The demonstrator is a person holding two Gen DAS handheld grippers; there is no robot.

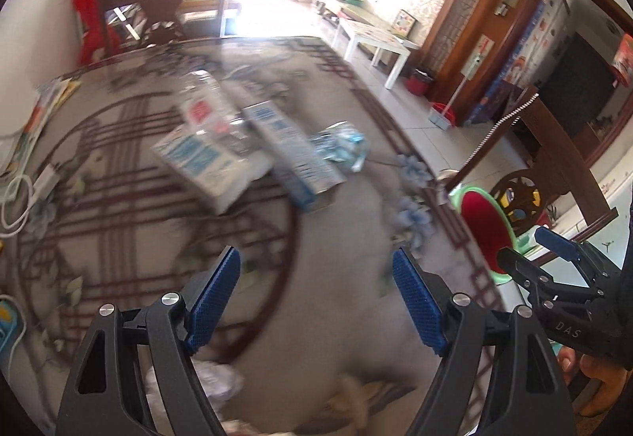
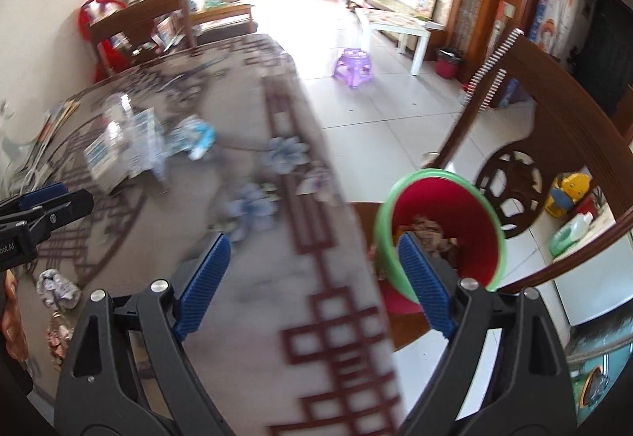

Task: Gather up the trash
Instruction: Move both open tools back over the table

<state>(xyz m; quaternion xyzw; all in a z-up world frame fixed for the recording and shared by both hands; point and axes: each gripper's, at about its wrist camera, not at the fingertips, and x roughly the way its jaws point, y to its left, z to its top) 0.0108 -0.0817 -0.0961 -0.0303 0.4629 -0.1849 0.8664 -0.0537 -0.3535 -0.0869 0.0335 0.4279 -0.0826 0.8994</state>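
The left claw (image 1: 316, 297) is held wide open over the patterned worktop (image 1: 118, 179), and nothing is gripped or touched by its blue pads (image 1: 215, 299). Ahead of it, well apart, a blurred heap of trash is seen: a white and blue carton (image 1: 205, 163), a long blue and white box (image 1: 292, 151) just beside it, and a crumpled clear wrapper (image 1: 340, 145) further right. A crumpled paper ball (image 1: 213, 380) lies close below its left finger.

The right claw (image 2: 312, 285) is spread wide and is widening slightly, with nothing between its pads (image 2: 203, 281). It hangs over the worktop's edge. Just beyond its right finger, beside the worktop, the red bin with a green rim (image 2: 447, 214) is seen, with brownish scraps inside. Far to its left the paper ball (image 2: 57, 287) lies on the worktop, and the other claw's tip (image 2: 55, 208) is visible above it.
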